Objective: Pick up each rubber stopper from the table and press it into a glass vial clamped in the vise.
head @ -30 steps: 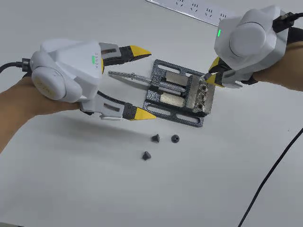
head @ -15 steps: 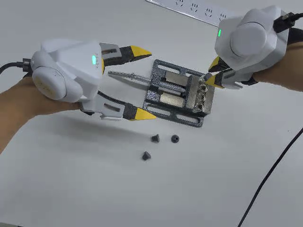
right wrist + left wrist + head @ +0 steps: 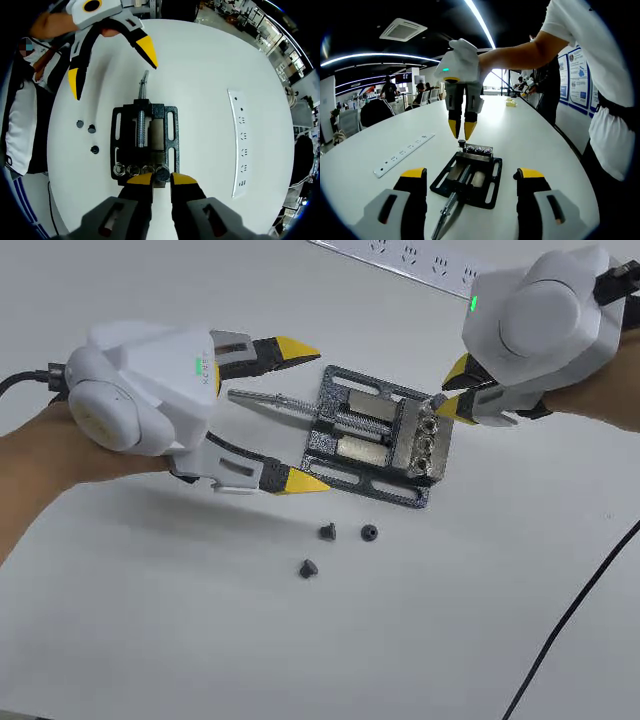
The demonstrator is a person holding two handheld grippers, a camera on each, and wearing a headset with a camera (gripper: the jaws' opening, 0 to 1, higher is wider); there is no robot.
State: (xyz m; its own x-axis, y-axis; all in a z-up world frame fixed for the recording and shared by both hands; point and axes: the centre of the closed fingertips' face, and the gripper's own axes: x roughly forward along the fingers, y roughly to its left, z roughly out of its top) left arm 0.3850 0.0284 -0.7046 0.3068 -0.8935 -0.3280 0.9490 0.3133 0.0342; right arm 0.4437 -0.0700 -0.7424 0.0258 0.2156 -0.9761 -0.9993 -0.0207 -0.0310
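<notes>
Bright, even overhead light; crisp focus.
Ceiling light strips [image 3: 479, 20] throw glare on the white table [image 3: 535, 135]; a soft shadow lies under the left gripper [image 3: 310, 415]; both gripper views bow strongly at the edges.

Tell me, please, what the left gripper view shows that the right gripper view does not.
The left gripper view adds ceiling lights and the right tongs, open, hanging above the vials. The right gripper view adds three loose stoppers on the table and the left tongs, open wide. Both show the vise, the row of vials and the power strip.
</notes>
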